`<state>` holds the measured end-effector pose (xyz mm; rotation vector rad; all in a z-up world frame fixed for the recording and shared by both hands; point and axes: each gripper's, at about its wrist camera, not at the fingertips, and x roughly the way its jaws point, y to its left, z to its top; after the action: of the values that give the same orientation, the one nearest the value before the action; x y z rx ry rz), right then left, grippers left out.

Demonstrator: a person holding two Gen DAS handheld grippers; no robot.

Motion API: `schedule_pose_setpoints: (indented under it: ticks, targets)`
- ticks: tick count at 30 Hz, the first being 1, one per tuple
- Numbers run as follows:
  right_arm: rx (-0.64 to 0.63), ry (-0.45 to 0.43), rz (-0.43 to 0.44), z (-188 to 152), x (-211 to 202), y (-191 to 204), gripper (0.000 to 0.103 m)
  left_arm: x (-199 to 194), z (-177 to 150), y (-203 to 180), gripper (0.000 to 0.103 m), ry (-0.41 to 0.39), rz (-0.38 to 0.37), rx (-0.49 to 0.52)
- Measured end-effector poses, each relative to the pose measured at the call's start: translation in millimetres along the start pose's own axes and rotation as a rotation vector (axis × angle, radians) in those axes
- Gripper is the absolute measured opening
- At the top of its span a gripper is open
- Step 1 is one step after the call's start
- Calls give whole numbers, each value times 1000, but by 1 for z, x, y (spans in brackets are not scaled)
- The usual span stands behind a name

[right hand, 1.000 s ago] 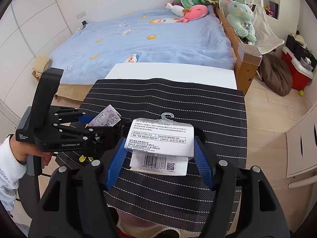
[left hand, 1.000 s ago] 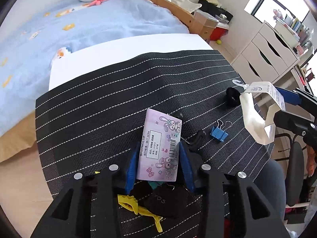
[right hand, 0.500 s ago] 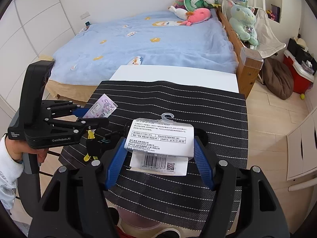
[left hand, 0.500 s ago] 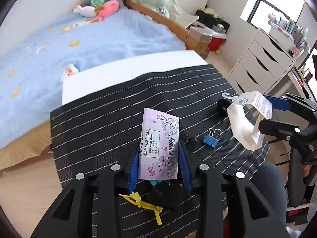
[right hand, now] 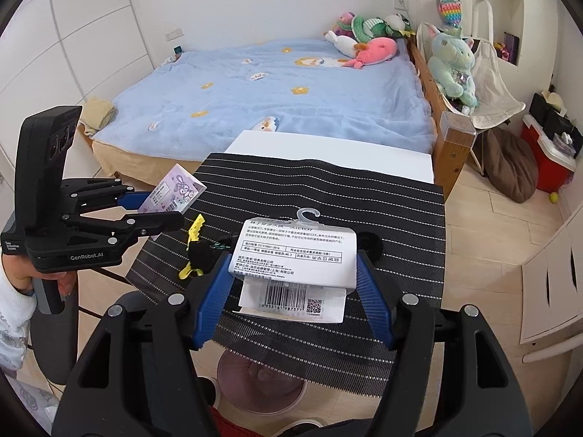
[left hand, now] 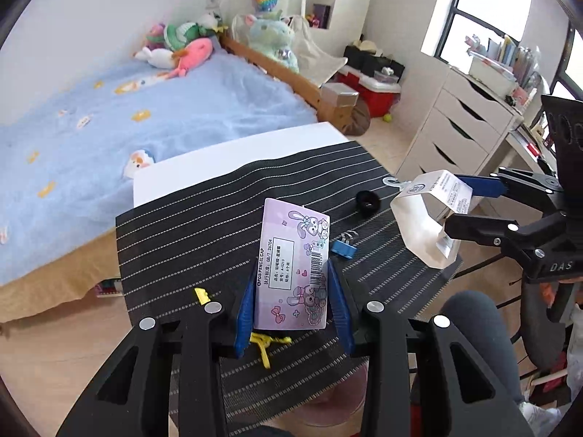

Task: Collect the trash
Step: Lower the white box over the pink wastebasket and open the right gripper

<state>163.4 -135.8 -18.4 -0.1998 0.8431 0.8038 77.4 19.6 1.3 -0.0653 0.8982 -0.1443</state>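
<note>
Carry step: left gripper (left hand: 291, 302) clamps the pink card (left hand: 293, 262), right gripper (right hand: 291, 291) clamps the white package (right hand: 295, 258); next, likely release into the bin (right hand: 260, 382) below the worktop's (right hand: 364, 196) near edge.

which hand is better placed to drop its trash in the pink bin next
Right, probably. The right gripper, shut on the white sock tag, hangs almost directly above the pink bin. The left gripper, holding the purple pencil-cap card, is off to the side.

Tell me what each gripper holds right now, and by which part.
Left gripper: the pink bunny-printed pencil-cap card, pinched at its lower side edges. Right gripper: the white hang-tag packaging with barcode, clamped across its side edges.
</note>
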Motion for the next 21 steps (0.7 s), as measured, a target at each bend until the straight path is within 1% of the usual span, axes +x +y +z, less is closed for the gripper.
schedule_pose_setpoints:
  ticks: [12,16,21]
  targets:
    - [-46,-48,40,-30,-43,27,66,-40,-29,-26,36,-68,-20,26]
    - [-62,-45,51,-42,-51,37,66,-47,-41,-33,36,-74,-22,34]
    - [-76,-19,63,-62,-53,49,66,-54,-59,-42,36,-71,-18,47]
